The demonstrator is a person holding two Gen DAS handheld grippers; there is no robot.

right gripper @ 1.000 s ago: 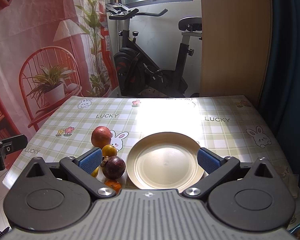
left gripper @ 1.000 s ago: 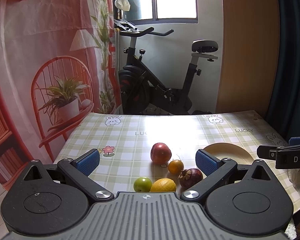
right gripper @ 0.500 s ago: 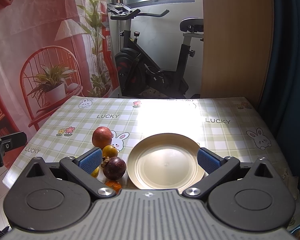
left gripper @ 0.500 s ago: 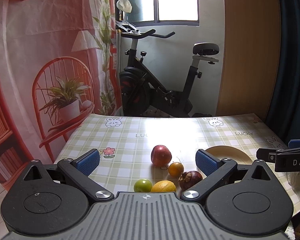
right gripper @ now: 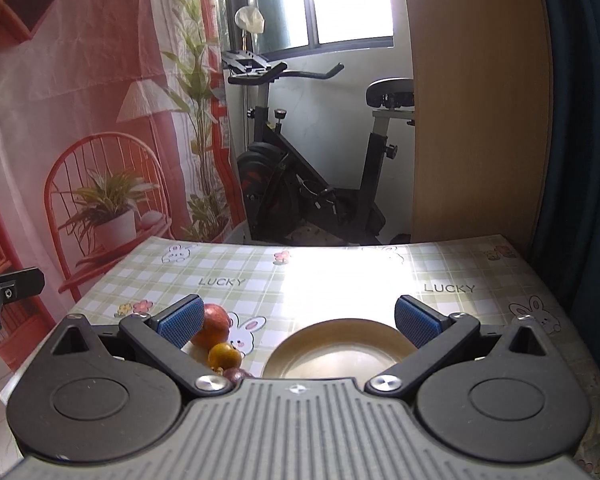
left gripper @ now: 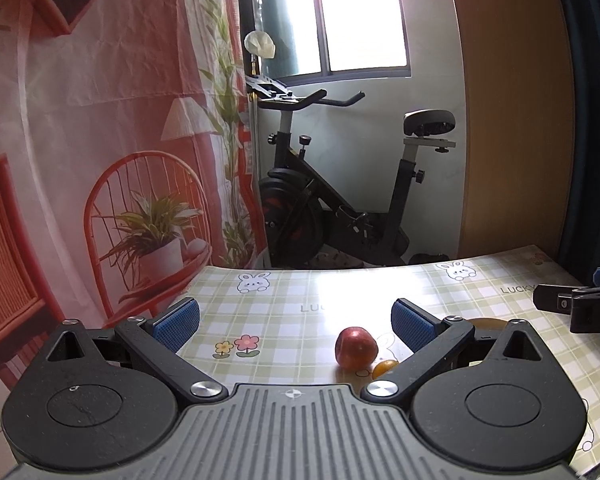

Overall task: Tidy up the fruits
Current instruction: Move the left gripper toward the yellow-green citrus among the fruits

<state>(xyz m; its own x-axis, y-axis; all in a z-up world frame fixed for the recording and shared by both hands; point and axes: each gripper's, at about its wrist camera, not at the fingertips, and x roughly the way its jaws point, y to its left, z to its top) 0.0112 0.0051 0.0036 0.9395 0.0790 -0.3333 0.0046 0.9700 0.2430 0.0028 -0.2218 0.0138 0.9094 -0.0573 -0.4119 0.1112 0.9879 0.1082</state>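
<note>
A red apple (left gripper: 356,347) rests on the checked tablecloth, with a small orange (left gripper: 385,367) just beyond it toward the right. My left gripper (left gripper: 296,320) hovers open above the near table, nothing between its blue pads. In the right wrist view the apple (right gripper: 215,324) sits behind the left blue pad, the small orange (right gripper: 224,356) in front of it, and a dark mangosteen (right gripper: 236,374) peeks over the gripper body. A tan empty plate (right gripper: 342,350) lies between the fingers of my right gripper (right gripper: 298,320), which is open and empty.
The checked tablecloth (right gripper: 340,276) with "LUCKY" print covers the table. An exercise bike (right gripper: 312,184) stands beyond the far edge, a red printed curtain (left gripper: 80,140) at left, a wooden panel (right gripper: 480,120) at right. The other gripper's tip (left gripper: 576,306) shows at the right edge.
Both cameras have tilted upward and pulled back. The green fruit, the large orange and the mangosteen have dropped out of the left wrist view; the plate is now partly hidden.
</note>
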